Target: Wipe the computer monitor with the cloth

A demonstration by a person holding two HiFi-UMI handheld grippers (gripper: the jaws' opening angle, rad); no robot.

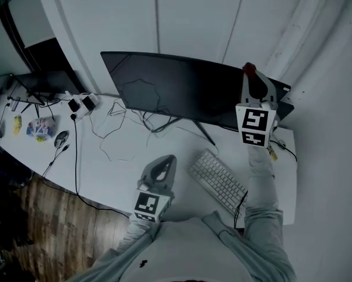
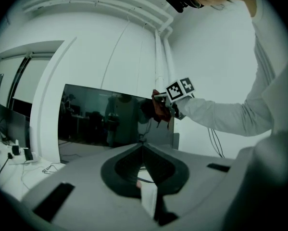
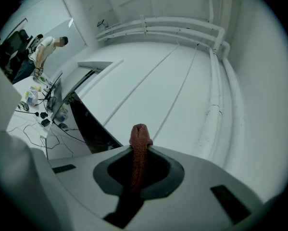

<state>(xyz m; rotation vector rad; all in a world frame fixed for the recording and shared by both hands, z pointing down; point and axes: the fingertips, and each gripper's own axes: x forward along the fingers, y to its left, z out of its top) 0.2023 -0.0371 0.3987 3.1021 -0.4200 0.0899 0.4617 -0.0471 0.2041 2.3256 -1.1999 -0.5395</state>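
cloth [image 1: 249, 70] held at the monitor's [image 1: 176, 87] right end

near, at lower centre of the head view, the left gripper [image 1: 166, 160] hovers over the counter [image 1: 120, 160] beside the keyboard [image 1: 220, 182], jaws pressed together with nothing between them. farther, at upper right, the right gripper [image 1: 251, 75] is clenched on the reddish cloth, whose end pokes past the jaw tips by the dark monitor's top right corner; contact cannot be told.
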